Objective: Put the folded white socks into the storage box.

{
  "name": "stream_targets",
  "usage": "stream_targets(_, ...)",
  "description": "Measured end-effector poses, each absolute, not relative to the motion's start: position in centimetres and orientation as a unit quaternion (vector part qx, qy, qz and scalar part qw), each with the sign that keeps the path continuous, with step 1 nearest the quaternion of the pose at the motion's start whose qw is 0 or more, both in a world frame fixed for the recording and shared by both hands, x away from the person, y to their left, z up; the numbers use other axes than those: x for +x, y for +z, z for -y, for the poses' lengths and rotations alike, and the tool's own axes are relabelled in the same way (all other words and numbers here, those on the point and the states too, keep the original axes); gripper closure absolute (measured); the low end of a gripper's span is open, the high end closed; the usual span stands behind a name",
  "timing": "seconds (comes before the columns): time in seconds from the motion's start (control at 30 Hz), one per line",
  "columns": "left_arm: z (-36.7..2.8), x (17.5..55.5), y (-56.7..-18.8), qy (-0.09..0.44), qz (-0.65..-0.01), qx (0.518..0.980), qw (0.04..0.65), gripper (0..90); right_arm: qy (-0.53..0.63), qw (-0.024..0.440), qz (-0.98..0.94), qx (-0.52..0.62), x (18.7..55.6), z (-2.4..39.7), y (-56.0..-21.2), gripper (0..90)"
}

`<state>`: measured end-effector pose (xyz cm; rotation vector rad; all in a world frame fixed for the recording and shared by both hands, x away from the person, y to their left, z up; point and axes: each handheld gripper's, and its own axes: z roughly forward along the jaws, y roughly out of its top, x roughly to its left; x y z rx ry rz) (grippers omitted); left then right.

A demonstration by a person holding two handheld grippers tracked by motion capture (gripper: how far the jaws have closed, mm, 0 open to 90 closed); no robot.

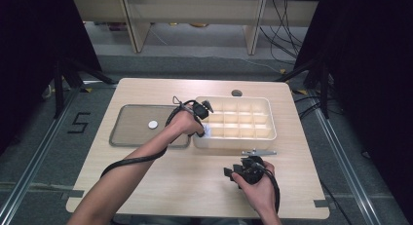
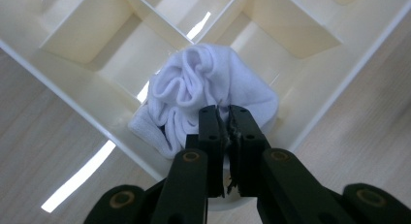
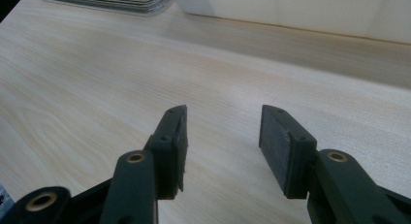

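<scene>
White sock, bunched up, sits in corner compartment of cream divided organizer box, near-left corner by tray. Left gripper pinched tight on fold of sock, jaws nearly touching, pointing down into box. Right gripper wide open, nothing between jaws, held low over bare wood worktop at near right. Clear grey tray left of box, touching it, small white round disc lying in it. Metal clip thing on worktop just in front of box.
</scene>
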<state>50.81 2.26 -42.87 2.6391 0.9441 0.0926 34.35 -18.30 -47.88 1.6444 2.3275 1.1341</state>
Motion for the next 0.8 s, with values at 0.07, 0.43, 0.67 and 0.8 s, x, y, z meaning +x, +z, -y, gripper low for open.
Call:
stream_targets(0.07, -2.1, 50.8, -43.1, 0.035, -0.334, 0.927, 0.166, 85.1, 0.366, 0.043, -0.758, 0.538, 34.4, 18.3, -47.9, 53.7)
stream_targets(0.43, -1.2, 50.7, -44.2, 0.045, -0.322, 0.934, 0.146, 86.1, 0.377, 0.045, -0.76, 0.528, 34.4, 18.4, -48.0, 53.7)
stream_targets(0.67, -1.4, 50.7, -44.3, 0.04, -0.326, 0.932, 0.157, 85.9, 0.366, 0.041, -0.758, 0.538, 34.3, 18.3, -47.9, 53.5)
stream_targets(0.8, -2.0, 50.6, -43.7, 0.034, -0.334, 0.925, 0.178, 83.2, 0.369, 0.038, -0.759, 0.534, 34.3, 18.3, -47.8, 53.3)
